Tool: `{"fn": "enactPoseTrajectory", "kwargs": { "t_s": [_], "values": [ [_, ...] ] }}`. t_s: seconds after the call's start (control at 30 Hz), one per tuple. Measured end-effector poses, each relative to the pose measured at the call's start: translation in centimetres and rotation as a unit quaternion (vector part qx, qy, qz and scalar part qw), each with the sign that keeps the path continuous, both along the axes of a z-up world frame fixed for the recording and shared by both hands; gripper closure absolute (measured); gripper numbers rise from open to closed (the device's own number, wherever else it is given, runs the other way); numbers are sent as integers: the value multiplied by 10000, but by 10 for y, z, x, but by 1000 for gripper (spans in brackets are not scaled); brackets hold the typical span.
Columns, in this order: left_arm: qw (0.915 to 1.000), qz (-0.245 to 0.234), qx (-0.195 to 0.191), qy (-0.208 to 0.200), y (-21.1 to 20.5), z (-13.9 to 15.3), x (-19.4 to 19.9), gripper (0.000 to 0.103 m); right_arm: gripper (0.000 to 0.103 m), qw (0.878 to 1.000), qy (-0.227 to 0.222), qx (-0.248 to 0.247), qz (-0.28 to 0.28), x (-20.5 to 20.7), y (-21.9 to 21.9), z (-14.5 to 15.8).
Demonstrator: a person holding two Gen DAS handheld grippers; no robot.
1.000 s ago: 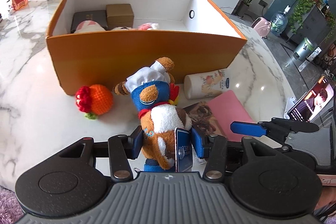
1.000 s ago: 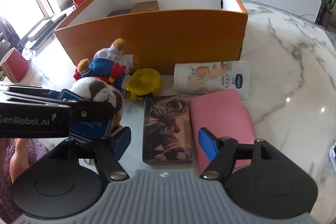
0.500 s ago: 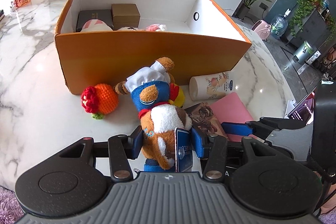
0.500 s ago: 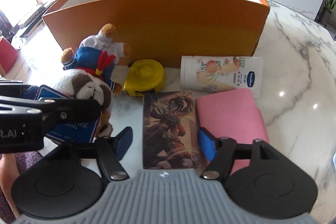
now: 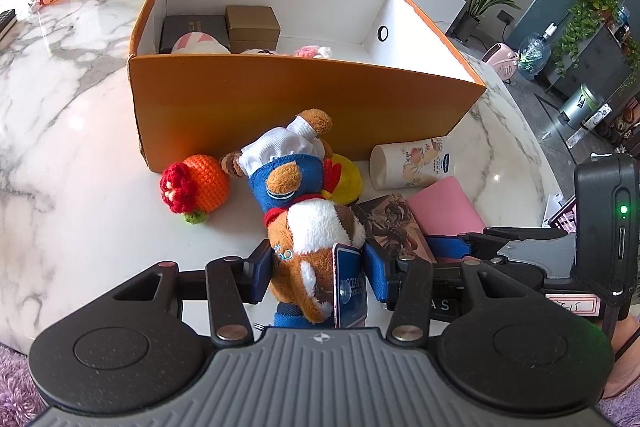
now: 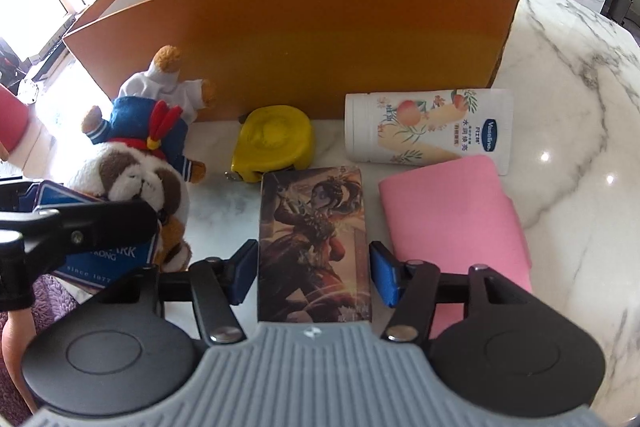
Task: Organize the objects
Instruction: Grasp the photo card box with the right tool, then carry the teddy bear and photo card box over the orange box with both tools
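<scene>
My left gripper [image 5: 320,267] is shut on a brown and white plush dog [image 5: 316,223] in a blue sailor suit, with its blue tag [image 5: 350,291] between the pads too. The dog lies in front of the orange box [image 5: 300,107]. A dark picture card [image 6: 316,243] lies flat on the marble table [image 6: 568,99]. My right gripper [image 6: 314,275] straddles the card's near end; its jaws are closing and the pads stand right at the card's long edges. The plush dog [image 6: 132,179] shows at the left of the right wrist view.
Beside the card lie a pink cloth [image 6: 452,211], a lotion tube [image 6: 424,127] and a yellow tape measure [image 6: 276,139]. A crocheted orange [image 5: 200,187] sits by the box's left corner. Inside the box are a brown carton [image 5: 252,27], a dark box and soft toys.
My right gripper came down and forward over the picture card and its jaws narrowed around it. The left gripper kept its hold on the plush dog without moving.
</scene>
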State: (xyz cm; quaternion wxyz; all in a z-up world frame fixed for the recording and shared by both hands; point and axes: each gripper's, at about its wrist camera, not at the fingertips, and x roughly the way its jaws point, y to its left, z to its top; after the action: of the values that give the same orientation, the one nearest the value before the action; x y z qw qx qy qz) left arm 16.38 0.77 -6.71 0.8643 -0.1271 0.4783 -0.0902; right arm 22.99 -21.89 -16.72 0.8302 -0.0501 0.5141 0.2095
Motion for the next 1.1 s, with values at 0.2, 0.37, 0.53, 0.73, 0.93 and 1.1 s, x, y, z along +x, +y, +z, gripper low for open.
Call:
{"fn": "enactPoseTrajectory", "kwargs": {
  "t_s": [0.2,0.37,0.53,0.73,0.93,1.1],
  "values": [
    [10000,9,-68,-46,5,2,-5,48,43,9998,108,110,-116,-1,-5,4],
    [9998,-23,-145,-96,6,8,-11,48,43,9998,-67,173,-108,-14,-8,20],
    [9993,-91,-301,-222,2,22,-17,48,43,9992,-307,245,-86,-30,-10,42],
    [9981,-207,-349,-454,-4,44,-16,48,43,9972,-600,425,-110,-31,-18,72],
    [9957,-184,-605,-676,4,75,11,48,43,9943,-880,587,-97,-17,-34,108],
    [9920,-221,-774,-969,8,103,51,48,43,9907,-1147,732,-90,8,-43,143]
  ]
}}
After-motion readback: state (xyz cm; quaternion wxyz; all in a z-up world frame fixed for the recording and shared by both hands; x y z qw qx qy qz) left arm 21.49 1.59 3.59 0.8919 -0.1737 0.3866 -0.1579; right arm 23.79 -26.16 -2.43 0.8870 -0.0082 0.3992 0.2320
